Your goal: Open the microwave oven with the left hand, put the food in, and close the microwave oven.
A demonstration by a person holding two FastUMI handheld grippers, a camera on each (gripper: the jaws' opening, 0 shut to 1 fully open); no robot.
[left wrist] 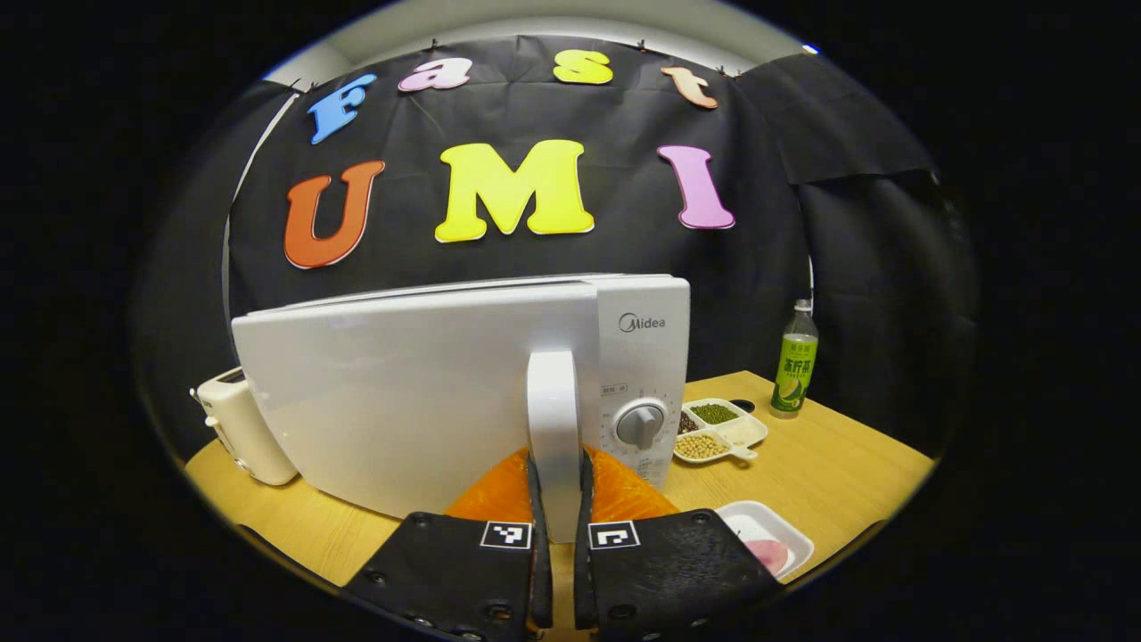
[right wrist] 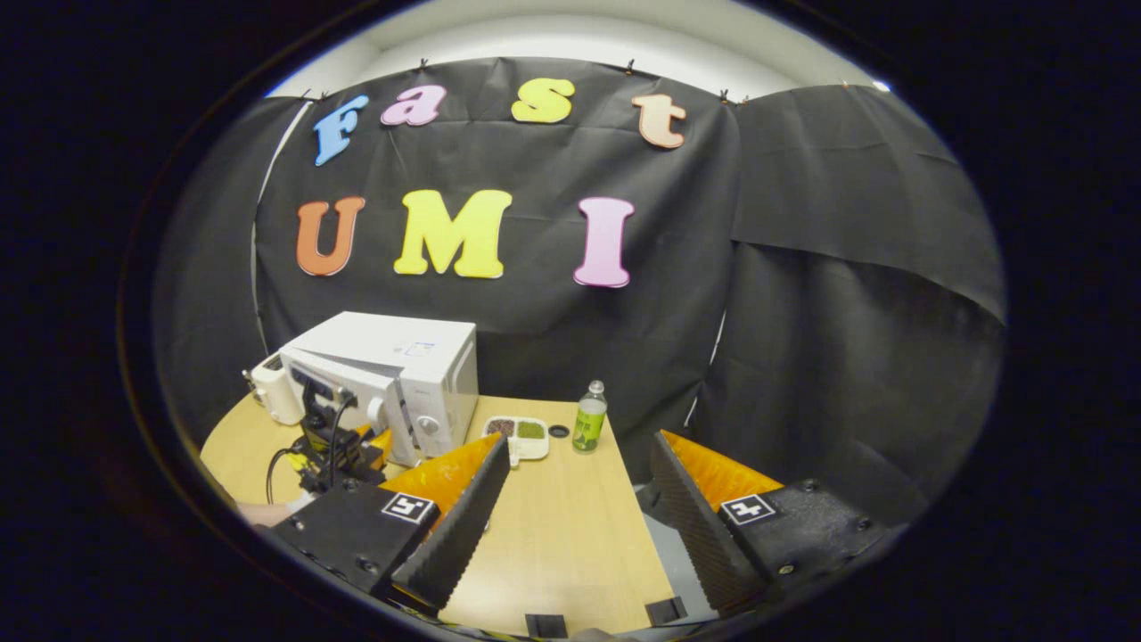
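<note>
The white microwave stands on the wooden table. My left gripper is shut on its upright door handle, one finger on each side. In the right gripper view the microwave door stands slightly ajar from the microwave, with the left gripper at its handle. A white tray with pink food lies at the table's near right. My right gripper hangs open over the table, holding nothing.
A cream toaster stands left of the microwave. To its right lie a sectioned dish of beans and a green bottle. A small black cap lies between the dish and the bottle.
</note>
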